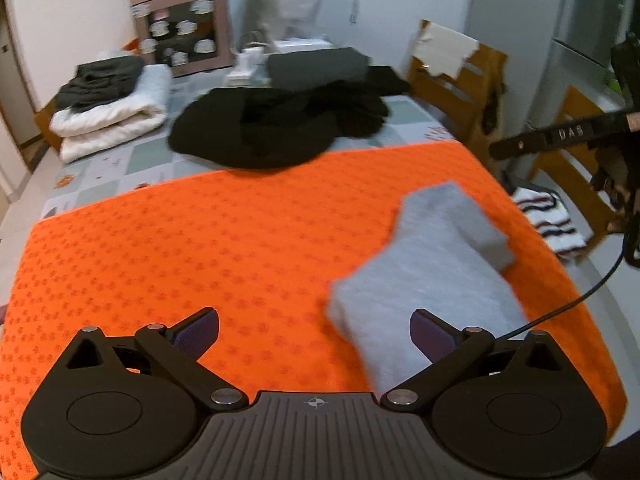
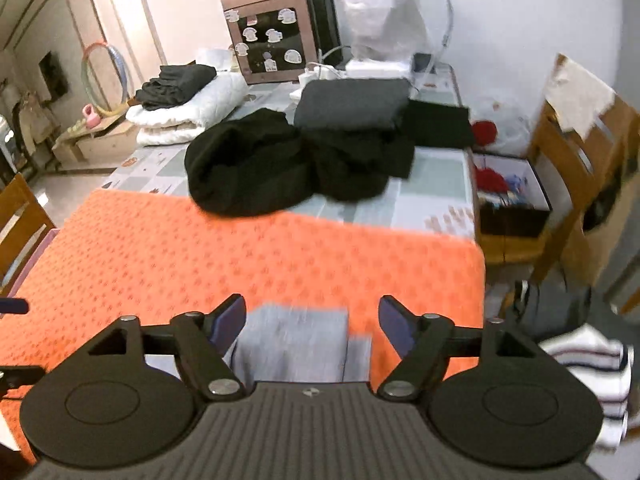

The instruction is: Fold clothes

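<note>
Two views: left wrist first, then right wrist.
Left gripper (image 1: 314,330): jaws spread, empty.
Grey garment (image 1: 432,276): folded on orange mat (image 1: 200,240), at 3 o'clock.
Black clothes (image 1: 276,124): heaped at 12 o'clock.
Right gripper (image 2: 312,320): jaws spread over grey garment (image 2: 296,340), not pinching.

The mat (image 1: 200,240) on the table is bright orange with a repeated small darker-orange motif; the folded garment (image 1: 432,272) on it is plain light grey; the tablecloth (image 2: 436,192) behind is checked in pale green-grey and white. The heap of clothes (image 2: 280,164) is black; the folded quilt (image 1: 112,120) is white with a dark grey garment (image 1: 100,80) on top; the cloth (image 2: 592,384) beside the table is white with dark and reddish stripes. The fingers (image 1: 198,330) of both grippers have dark blue pads on black arms.
</note>
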A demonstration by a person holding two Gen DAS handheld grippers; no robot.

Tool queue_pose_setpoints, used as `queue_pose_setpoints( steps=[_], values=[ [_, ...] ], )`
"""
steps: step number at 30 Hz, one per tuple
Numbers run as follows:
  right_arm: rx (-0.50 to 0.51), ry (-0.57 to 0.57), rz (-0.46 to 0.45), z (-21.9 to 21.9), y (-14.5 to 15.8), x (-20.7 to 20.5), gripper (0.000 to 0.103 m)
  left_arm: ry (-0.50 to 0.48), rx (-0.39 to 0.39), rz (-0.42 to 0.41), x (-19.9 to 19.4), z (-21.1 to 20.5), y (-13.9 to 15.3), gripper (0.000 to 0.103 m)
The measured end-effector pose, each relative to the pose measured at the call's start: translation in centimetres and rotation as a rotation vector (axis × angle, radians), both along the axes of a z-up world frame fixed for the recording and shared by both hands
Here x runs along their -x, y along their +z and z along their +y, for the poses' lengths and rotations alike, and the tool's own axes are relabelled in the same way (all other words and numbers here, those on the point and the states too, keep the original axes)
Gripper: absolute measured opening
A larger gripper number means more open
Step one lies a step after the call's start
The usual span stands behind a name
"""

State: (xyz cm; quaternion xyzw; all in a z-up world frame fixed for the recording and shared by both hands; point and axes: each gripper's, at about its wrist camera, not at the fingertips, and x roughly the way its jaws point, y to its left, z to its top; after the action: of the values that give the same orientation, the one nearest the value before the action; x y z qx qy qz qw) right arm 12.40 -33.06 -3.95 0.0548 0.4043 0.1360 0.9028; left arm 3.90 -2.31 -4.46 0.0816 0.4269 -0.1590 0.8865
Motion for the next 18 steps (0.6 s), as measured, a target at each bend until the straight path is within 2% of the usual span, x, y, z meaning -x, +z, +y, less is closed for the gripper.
queue_pose_setpoints(
  steps=[3,7,10,15,18],
  values=[
    [0.017,-0.062,0.008,0.2,-0.8,3.4,0.099,-0.045,0.005,0.009,1.2,-1.4,0.0,0.094],
    [0.045,-0.148,0.018,0.6,-2.1,7.8,0.103,-0.085,0.009,0.033,2.2,-3.2,-0.3,0.087],
    [0.053,-0.209,0.023,0.8,-3.1,11.2,0.103,-0.105,0.020,0.040,2.8,-4.4,-0.5,0.087],
    [-0.017,-0.273,0.049,1.3,-4.2,15.6,0.102,-0.138,0.021,0.027,3.6,-6.0,-0.7,0.086],
    [-0.084,-0.349,0.061,1.3,-4.8,18.1,0.095,-0.158,-0.003,0.018,3.5,-7.2,-1.0,0.077]
  ],
)
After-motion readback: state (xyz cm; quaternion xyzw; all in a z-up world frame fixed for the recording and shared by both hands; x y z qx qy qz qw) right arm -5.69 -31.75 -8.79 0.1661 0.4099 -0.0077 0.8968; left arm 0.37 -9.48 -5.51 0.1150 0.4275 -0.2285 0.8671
